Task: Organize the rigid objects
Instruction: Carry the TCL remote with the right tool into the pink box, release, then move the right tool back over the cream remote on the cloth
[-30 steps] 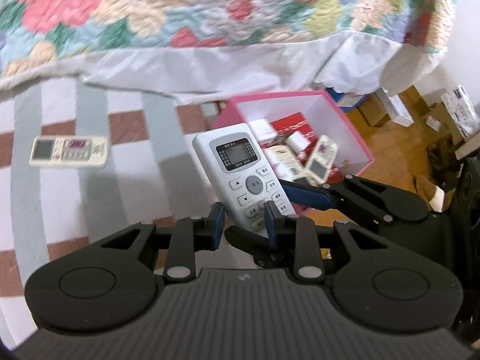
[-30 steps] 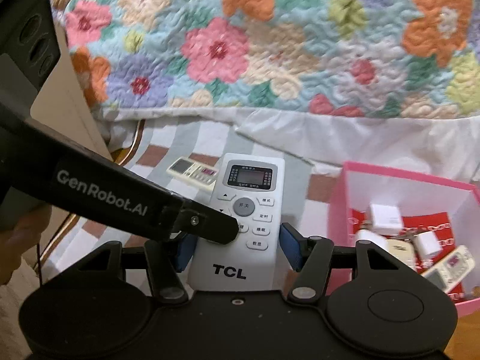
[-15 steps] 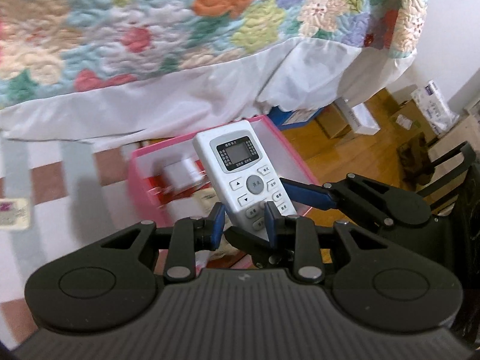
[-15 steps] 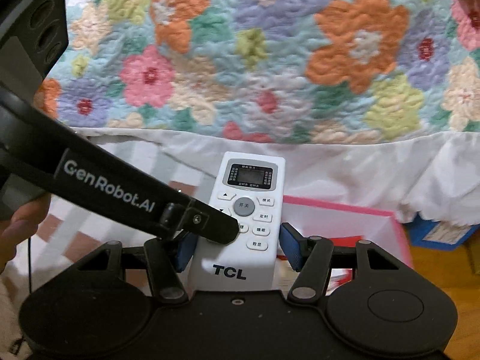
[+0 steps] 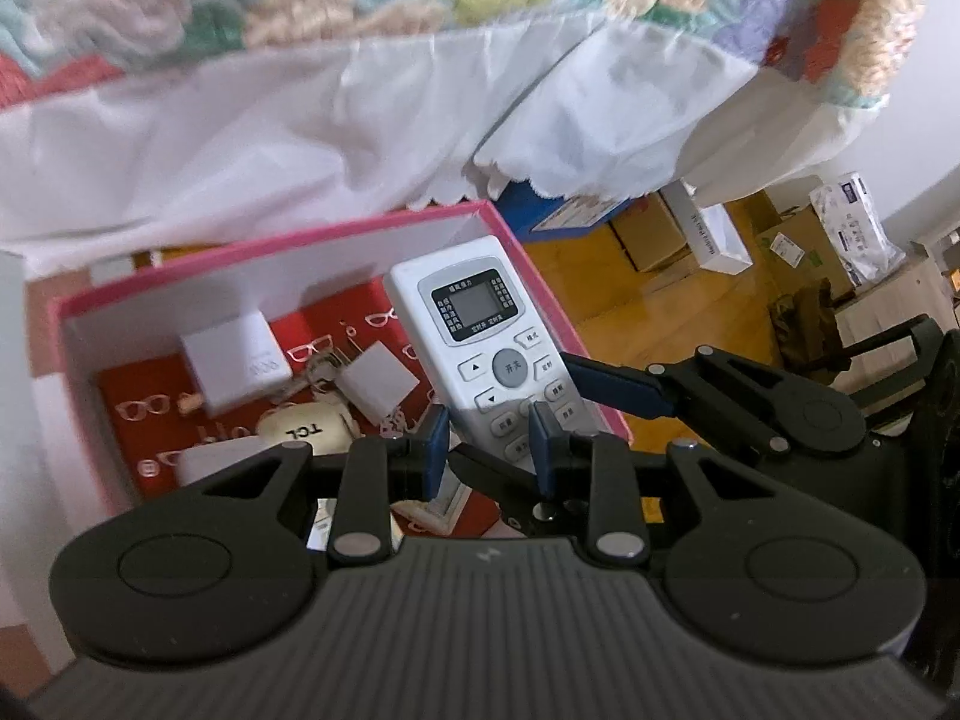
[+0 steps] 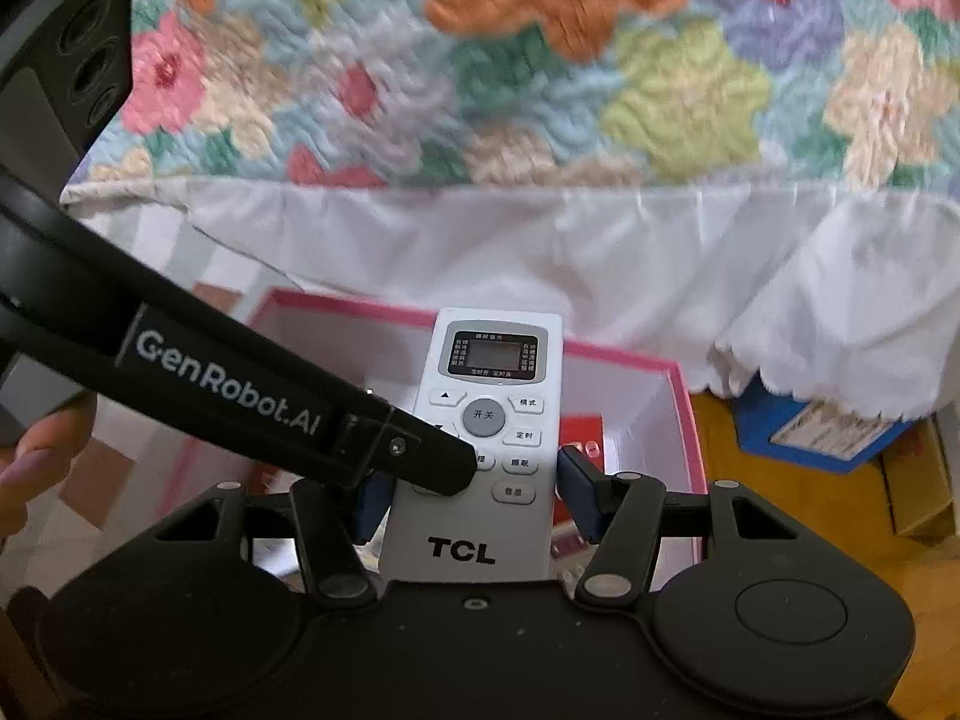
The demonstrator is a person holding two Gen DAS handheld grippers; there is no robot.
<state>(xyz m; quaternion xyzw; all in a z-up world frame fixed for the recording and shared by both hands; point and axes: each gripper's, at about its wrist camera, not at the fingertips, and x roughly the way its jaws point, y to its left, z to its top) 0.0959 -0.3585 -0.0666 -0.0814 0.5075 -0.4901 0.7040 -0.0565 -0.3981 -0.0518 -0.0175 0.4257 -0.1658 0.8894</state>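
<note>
Where quilt [image 6: 540, 60] overhangs, wooden floor [image 5: 648, 312] shows.

both tools [image 5: 487, 441] grip a white remote [image 5: 487, 348] over the pink box [image 5: 336, 234] (chargers inside).

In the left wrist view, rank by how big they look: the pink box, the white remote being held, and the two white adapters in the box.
1. Pink box
2. Remote, though it is nearer the camera
3. The two adapters, left looks slightly bigger, too close to rank
</note>
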